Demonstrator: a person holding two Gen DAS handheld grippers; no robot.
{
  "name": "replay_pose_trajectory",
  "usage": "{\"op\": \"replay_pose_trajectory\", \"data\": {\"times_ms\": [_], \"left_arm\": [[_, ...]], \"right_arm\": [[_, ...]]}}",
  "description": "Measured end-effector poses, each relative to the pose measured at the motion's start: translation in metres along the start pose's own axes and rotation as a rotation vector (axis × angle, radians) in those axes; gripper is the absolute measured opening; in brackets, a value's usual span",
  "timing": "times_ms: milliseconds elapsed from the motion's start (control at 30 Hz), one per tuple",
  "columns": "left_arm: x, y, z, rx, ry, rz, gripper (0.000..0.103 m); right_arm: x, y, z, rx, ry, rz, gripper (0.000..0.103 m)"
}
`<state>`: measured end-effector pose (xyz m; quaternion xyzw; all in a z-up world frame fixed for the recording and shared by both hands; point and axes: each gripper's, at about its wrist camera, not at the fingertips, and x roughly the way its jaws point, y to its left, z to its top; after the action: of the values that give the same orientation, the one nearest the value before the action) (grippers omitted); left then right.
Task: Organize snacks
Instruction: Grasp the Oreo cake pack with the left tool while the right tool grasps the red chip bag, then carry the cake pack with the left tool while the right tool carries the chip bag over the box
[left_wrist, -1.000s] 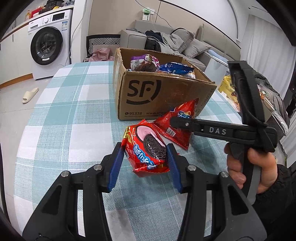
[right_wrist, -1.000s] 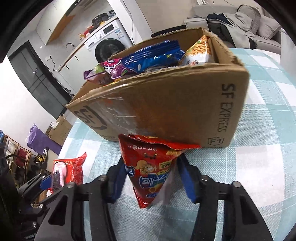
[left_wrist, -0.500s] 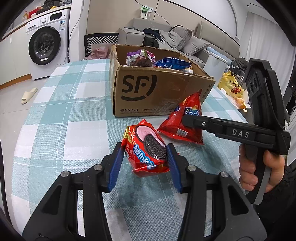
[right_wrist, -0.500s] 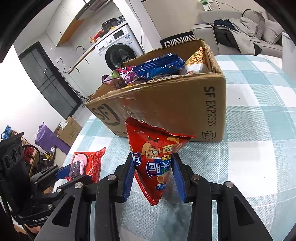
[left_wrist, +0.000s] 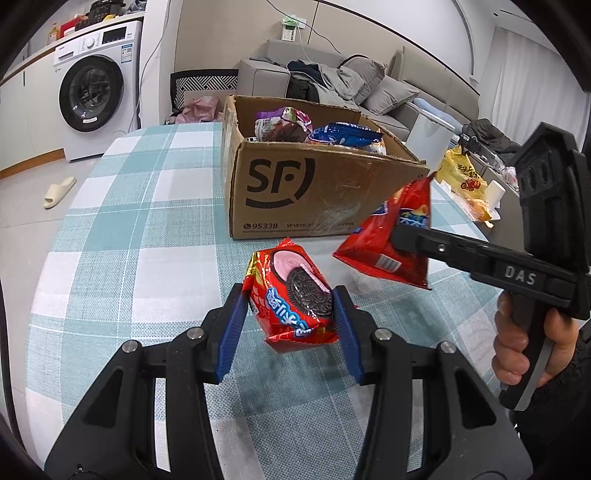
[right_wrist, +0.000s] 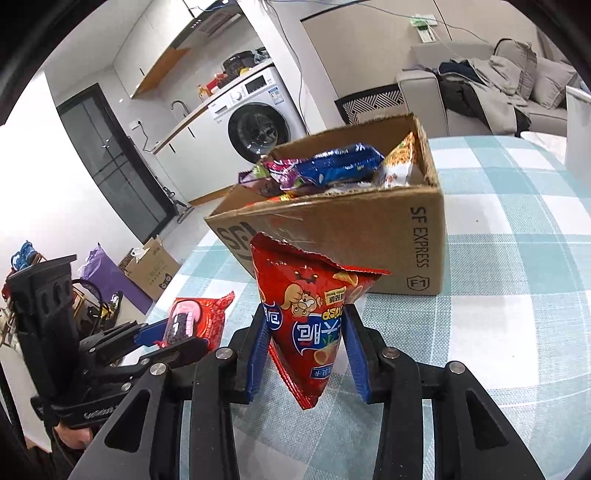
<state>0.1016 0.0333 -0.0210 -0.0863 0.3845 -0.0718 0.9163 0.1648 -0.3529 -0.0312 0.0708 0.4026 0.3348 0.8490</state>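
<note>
My left gripper (left_wrist: 289, 318) is shut on a red cookie pack (left_wrist: 291, 295) with a dark sandwich cookie printed on it, held just above the checked tablecloth. My right gripper (right_wrist: 306, 349) is shut on a red chip bag (right_wrist: 312, 314), lifted off the table and hanging point down. The same chip bag (left_wrist: 391, 236) shows in the left wrist view, right of the cookie pack. An open cardboard box (left_wrist: 314, 192) marked SF stands behind both packs and holds several snack bags (right_wrist: 332, 168). The cookie pack (right_wrist: 201, 317) sits low left in the right wrist view.
The round table (left_wrist: 110, 258) wears a teal and white checked cloth. A yellow bag (left_wrist: 466, 177) lies at its far right edge. Beyond the table are a washing machine (left_wrist: 94, 96), a grey sofa (left_wrist: 332, 81) with clothes, and a slipper (left_wrist: 59, 191) on the floor.
My right gripper closed on the chip bag and lifted it off the table, drawing back from the box. The left gripper and cookie pack stayed put.
</note>
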Motion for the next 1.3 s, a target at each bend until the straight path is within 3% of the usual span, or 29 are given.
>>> {"op": "replay_pose_trajectory", "data": {"times_ms": [700, 1300], "left_arm": [[-0.028, -0.024, 0.02, 0.037, -0.075, -0.029, 0.044], [-0.048, -0.035, 0.072, 0.044, -0.168, -0.015, 0.044]], "right_arm": [[-0.068, 0.015, 0.009, -0.084, -0.115, -0.027, 0.039], [-0.103, 0.02, 0.042, -0.093, -0.204, -0.043, 0.039]]}}
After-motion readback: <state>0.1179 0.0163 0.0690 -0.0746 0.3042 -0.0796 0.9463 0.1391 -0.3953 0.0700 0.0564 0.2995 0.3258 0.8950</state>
